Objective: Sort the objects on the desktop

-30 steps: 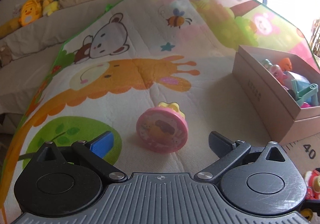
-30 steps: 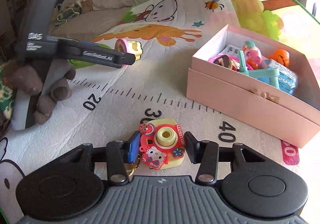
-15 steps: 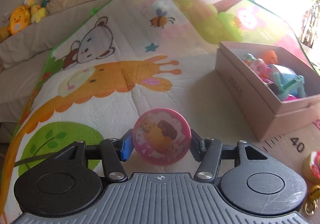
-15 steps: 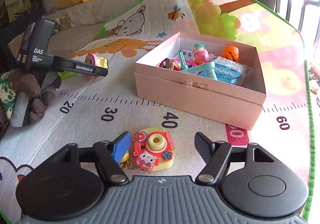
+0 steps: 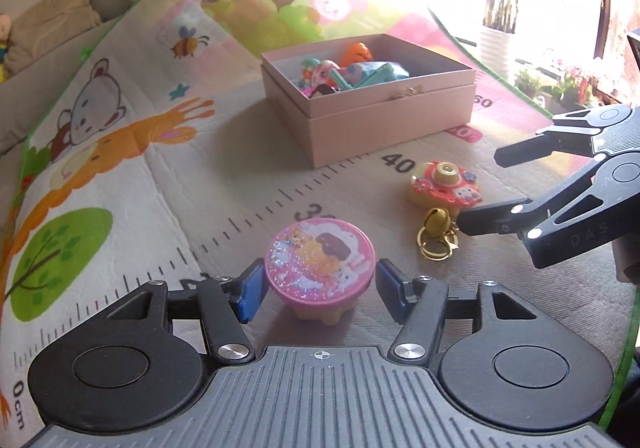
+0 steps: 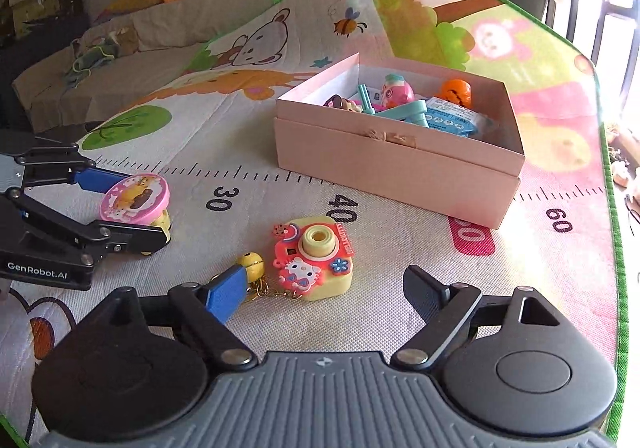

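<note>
Left hand-held gripper [image 5: 320, 288] straddles the pink toy [image 5: 320, 264], its jaws opening; the left pad sits against the toy's rim while a small gap shows at the right pad, so it is no firm clamp. Right hand-held gripper [image 6: 324, 292] is released, jaws opening wide, with nothing pressed between them; the camera toy [image 6: 316, 260] lies just ahead of its fingers, apart from both pads.

Largest in view, the play mat [image 6: 400, 320] covers the surface, printed with cartoon animals and a ruler scale. On it, beyond both toys, stands the pink box [image 6: 396, 163], open, with several small toys inside: an orange one [image 6: 456, 91], a teal piece [image 6: 404, 111] and a blue packet [image 6: 456, 119] among them.

The camera toy rests near the 40 mark, lens upward. A gold bell [image 6: 251, 263] and rings on a chain trail from its left side, touching the right gripper's blue pad [image 6: 226, 294]. The pink toy sits near the 30 mark, well apart from the box.
</note>
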Demonstrator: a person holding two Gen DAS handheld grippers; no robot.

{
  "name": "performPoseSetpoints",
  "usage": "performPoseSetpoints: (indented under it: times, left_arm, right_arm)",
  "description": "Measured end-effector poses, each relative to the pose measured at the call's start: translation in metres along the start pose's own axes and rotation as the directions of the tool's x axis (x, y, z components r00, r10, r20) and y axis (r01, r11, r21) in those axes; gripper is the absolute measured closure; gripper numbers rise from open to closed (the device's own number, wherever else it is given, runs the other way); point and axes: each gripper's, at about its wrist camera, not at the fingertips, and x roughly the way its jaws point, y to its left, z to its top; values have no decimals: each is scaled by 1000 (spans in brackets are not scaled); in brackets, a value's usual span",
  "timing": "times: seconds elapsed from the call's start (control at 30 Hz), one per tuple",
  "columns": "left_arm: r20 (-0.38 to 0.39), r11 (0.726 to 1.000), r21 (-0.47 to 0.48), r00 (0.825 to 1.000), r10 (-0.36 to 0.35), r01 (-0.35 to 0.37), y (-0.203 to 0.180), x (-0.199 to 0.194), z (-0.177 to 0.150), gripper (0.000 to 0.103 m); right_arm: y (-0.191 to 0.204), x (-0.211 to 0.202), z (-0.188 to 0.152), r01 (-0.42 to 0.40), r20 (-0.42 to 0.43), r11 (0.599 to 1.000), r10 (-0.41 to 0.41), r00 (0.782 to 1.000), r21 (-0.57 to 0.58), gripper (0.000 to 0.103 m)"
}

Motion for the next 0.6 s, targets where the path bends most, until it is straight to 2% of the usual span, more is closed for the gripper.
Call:
performPoseSetpoints:
  times: [0.13, 0.37, 0.43, 0.6]
  left_arm:
    - [3, 999, -36, 1000, -1, 1, 2, -1, -3, 21]
    - [-4, 998, -55, 1000, -7, 7, 0, 4, -7, 12]
    - [4, 999, -48, 1000, -6, 6, -1, 1, -10, 8]
    - [9, 997, -71, 1000, -20, 21, 2, 3, -15, 7]
  right_arm:
    - [2, -2, 0, 3, 6, 1000, -3, 1000, -13, 15]
    - [4, 7, 10, 37, 13, 999, -37, 999, 20, 15]
    - [0, 4, 8, 18, 8, 1000, -19, 1000, 21, 15]
    - [-15, -6, -5, 60, -15, 998, -60, 998, 4, 16]
